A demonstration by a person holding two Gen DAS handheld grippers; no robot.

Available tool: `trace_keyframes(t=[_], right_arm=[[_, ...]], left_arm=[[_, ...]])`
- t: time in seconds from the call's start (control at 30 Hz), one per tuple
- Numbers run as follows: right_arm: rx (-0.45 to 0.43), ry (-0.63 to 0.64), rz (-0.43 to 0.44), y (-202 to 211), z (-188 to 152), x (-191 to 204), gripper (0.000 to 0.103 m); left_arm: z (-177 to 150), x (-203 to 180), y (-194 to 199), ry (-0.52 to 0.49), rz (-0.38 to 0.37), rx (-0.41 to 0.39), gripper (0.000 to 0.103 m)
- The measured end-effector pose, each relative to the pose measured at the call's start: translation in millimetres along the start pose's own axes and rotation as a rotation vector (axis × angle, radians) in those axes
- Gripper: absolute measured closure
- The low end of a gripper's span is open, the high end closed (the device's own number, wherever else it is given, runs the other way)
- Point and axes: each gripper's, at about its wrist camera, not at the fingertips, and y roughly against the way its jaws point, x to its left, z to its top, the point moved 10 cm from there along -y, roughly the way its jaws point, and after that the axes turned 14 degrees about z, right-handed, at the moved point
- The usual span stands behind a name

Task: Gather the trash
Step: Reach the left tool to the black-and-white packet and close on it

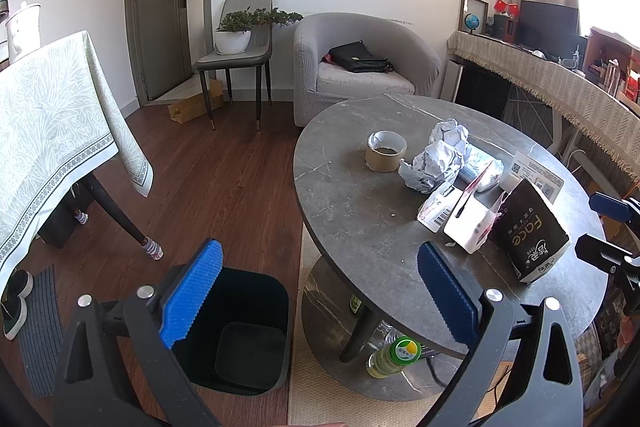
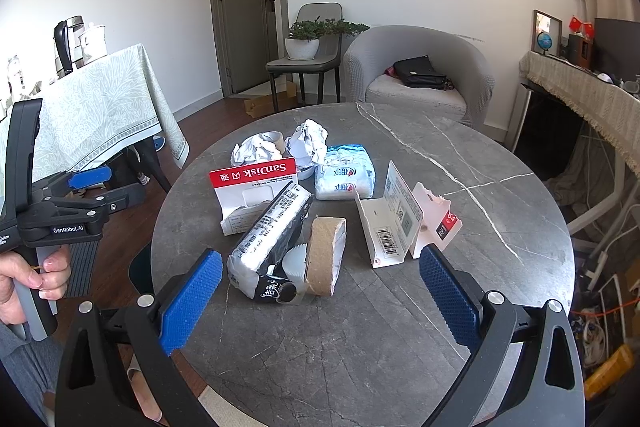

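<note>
Trash lies in a cluster on the round grey table: a black tissue pack, a cardboard tape roll, a SanDisk card, white cartons, crumpled paper and a white wipes pack. My right gripper is open and empty, just short of the tape roll. My left gripper is open and empty, held above the black bin on the floor left of the table. The tissue pack and crumpled paper show in the left wrist view.
A cloth-covered table stands at the left, a grey armchair and a chair with a plant behind. A bottle lies under the round table. A desk runs along the right.
</note>
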Motion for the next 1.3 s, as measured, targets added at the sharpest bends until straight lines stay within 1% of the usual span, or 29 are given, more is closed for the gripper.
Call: trace_keyframes(t=[0.17,0.37,0.53,0.7,0.9,0.93,0.97,1.07,1.1,1.13,1.17,1.3], right_arm=[[0.002,-0.001,-0.003,1,0,-1,0.003],[0.007,-0.021,-0.019,4,-1,-8,0.003],[0.004,-0.033,-0.023,7,-2,-13,0.003],[0.016,-0.033,-0.022,9,-6,-14,0.003],[0.042,-0.073,-0.018,9,-15,-24,0.003],[0.039,-0.081,-0.025,11,-16,-27,0.003],[0.034,-0.088,-0.025,13,-16,-29,0.003],[0.021,-0.104,-0.024,19,-14,-34,0.005],[0.02,-0.109,-0.022,21,-14,-35,0.009],[0.02,-0.116,-0.022,23,-15,-38,0.014],[0.021,-0.122,-0.026,24,-16,-40,0.015],[0.03,-0.137,-0.021,28,-22,-47,0.024]], left_arm=[[1,-1,2,0.0,-0.01,-0.002,0.003],[2,-13,11,-0.014,-0.053,-0.011,0.003],[4,-29,23,-0.051,-0.082,-0.046,0.003],[3,-50,31,-0.086,-0.139,-0.052,0.004],[-2,-79,37,-0.107,-0.211,-0.052,0.006],[-3,-85,38,-0.115,-0.224,-0.052,0.012],[-4,-91,39,-0.125,-0.233,-0.048,0.021],[-9,-108,39,-0.149,-0.276,-0.022,0.032],[-11,-115,40,-0.157,-0.292,-0.015,0.034],[-12,-120,41,-0.166,-0.304,-0.012,0.039],[-14,-126,42,-0.179,-0.312,-0.015,0.042],[-19,-150,50,-0.232,-0.341,-0.03,0.044]])
